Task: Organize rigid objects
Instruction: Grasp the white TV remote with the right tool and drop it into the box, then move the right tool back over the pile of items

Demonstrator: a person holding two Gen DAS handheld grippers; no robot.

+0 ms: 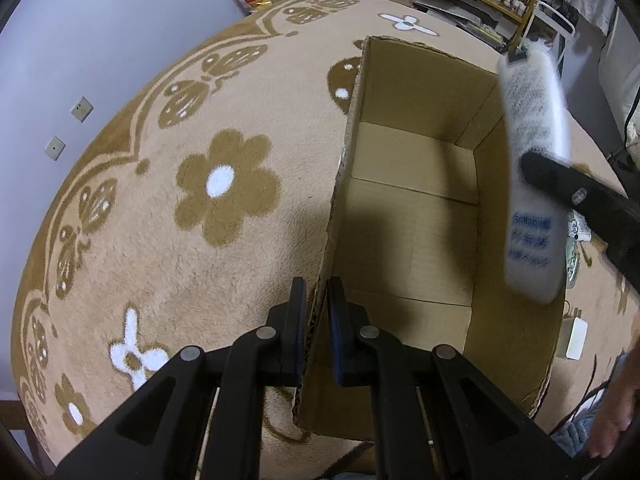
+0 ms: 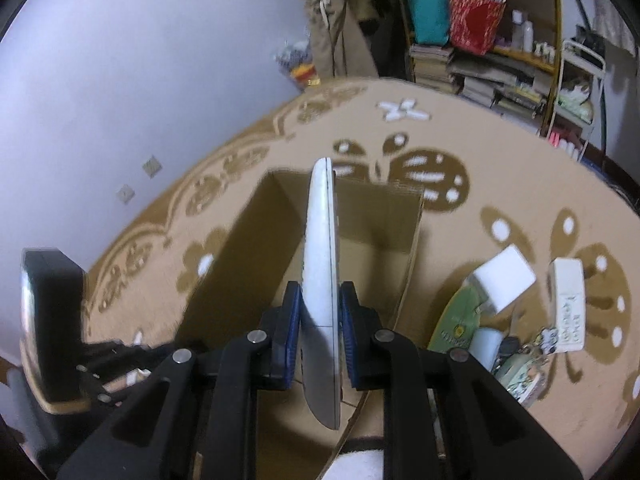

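Left tool (image 1: pixel 316 312) clamped on box (image 1: pixel 412 216) wall, steadying. Right tool (image 2: pixel 320 320) pinching remote (image 2: pixel 322 264) edgewise. Lower toward 12 o'clock, clear of rim, then release.

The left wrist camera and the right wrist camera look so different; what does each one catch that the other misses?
Only the left wrist view shows the left gripper clamped on the brown cardboard box's side wall, plus the printed face of the long white remote control. Only the right wrist view shows the right gripper squeezing that remote edge-on, and a white rectangular block on the beige flowered rug. Both show box, remote and rug.
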